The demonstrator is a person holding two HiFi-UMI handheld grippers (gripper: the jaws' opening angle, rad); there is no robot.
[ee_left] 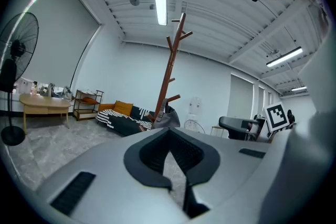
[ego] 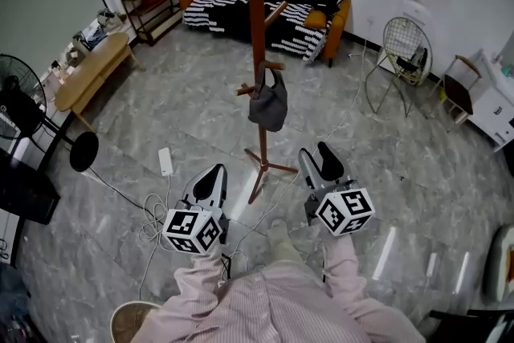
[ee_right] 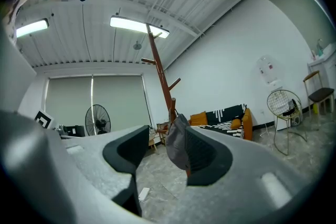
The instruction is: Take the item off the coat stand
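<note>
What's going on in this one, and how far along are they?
A person stands facing a wooden coat stand, holding a two-jaw gripper in each hand. A grey bag hangs by its strap from one of the lower pegs, and nothing is touching it. The right gripper has its jaws apart and, in its own view, is lined up with the bag but short of it. The left gripper is shut with nothing in it.

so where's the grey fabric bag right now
The grey fabric bag hangs on a low peg of the brown wooden coat stand, centre of the head view, with the orange sofa with a striped throw behind it.
</note>
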